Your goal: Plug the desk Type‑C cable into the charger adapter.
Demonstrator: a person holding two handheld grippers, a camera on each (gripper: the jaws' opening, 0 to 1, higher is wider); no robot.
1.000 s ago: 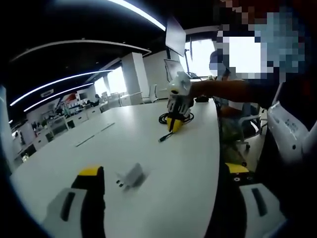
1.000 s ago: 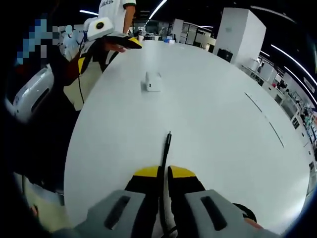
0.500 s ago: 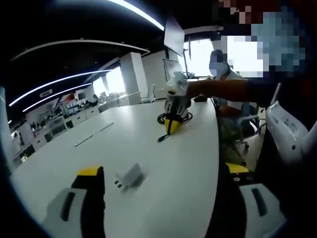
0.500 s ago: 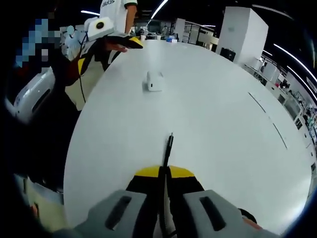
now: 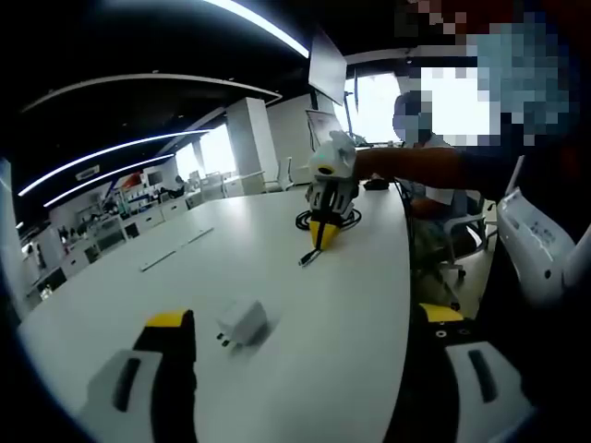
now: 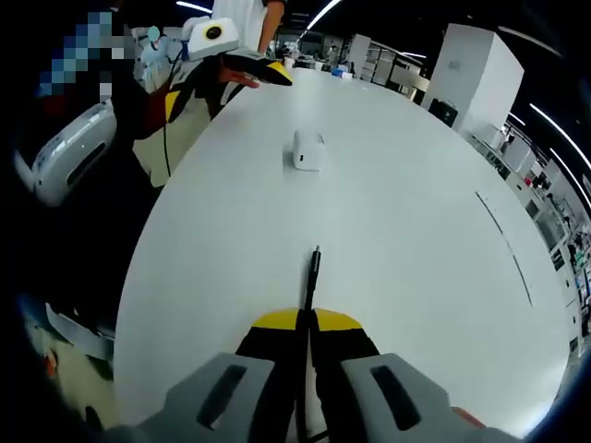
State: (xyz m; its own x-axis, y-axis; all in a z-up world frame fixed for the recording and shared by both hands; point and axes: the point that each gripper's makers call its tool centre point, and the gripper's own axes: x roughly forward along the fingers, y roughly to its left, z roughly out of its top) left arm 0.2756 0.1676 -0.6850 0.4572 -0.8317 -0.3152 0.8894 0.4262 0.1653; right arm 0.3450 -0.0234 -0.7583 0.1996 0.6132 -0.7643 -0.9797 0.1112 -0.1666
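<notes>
A white charger adapter (image 5: 245, 323) lies on the white table (image 5: 351, 305), its prongs pointing toward my left gripper (image 5: 303, 318). That gripper stands open just short of it, its jaws wide apart and nothing between them. Farther along the table, my right gripper (image 5: 323, 229) is shut on the black Type-C cable (image 5: 307, 257), whose plug end sticks out past the yellow tips. A coil of the cable (image 5: 325, 218) lies behind it. In the right gripper view the right gripper (image 6: 307, 318) pinches the cable (image 6: 312, 272), which points toward the adapter (image 6: 307, 149). The left gripper (image 6: 263, 72) is beyond the adapter.
The table's edge (image 6: 152, 240) runs down the left of the right gripper view, with the person's body and a white device beside it. A person (image 6: 245, 14) stands at the far end. A white pillar (image 6: 476, 74) rises at the right. A chair (image 5: 462, 235) stands past the table's edge.
The right gripper view has shifted, so the adapter sits a little further right and larger. The right gripper keeps its hold on the cable. The adapter lies where it was.
</notes>
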